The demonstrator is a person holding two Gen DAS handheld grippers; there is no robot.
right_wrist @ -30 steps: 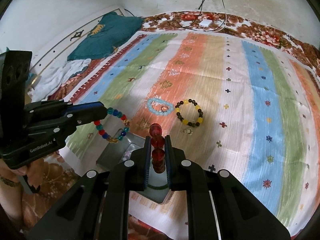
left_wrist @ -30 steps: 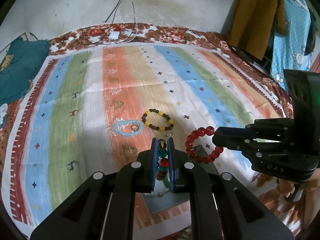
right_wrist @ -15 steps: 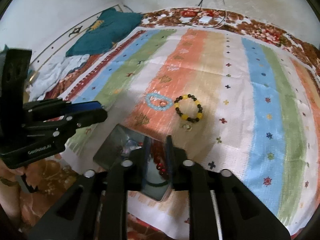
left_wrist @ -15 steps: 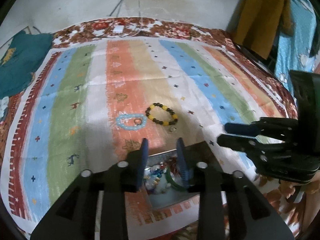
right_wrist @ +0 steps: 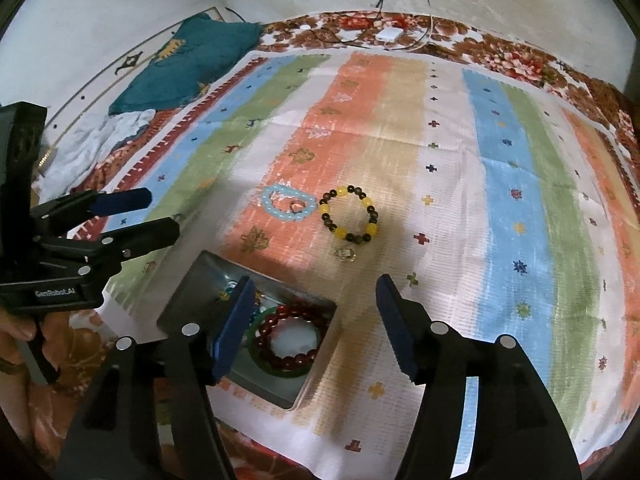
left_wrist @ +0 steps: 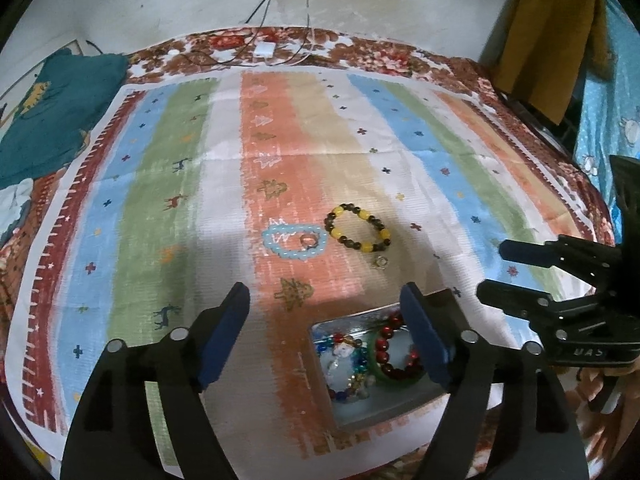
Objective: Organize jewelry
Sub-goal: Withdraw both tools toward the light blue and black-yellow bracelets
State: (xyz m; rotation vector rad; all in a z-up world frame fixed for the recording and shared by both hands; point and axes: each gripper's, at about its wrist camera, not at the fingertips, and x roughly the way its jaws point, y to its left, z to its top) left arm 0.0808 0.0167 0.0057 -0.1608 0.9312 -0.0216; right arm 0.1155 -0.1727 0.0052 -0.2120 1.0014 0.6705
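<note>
1. Our left gripper [left_wrist: 324, 304] has just been opening; its blue-padded fingers stand spread with nothing between them.
2. Our right gripper [right_wrist: 316, 300] has likewise been opening, its fingers wide apart and empty.
3. The dark red bead bracelet [right_wrist: 289, 339] lies inside the shallow grey metal tin [right_wrist: 182, 300], on a green bangle [right_wrist: 256, 354], beside a multicoloured bead bracelet [left_wrist: 354, 364].
4. On the striped cloth [left_wrist: 160, 184] beyond the tin lie a pale blue bead bracelet [left_wrist: 294, 242] and a yellow-and-dark bead bracelet [left_wrist: 358, 228], just beside each other.

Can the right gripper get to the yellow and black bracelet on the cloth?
Probably yes. The right gripper is open and empty, and the yellow and black bracelet lies just ahead on the cloth with nothing between them.
</note>
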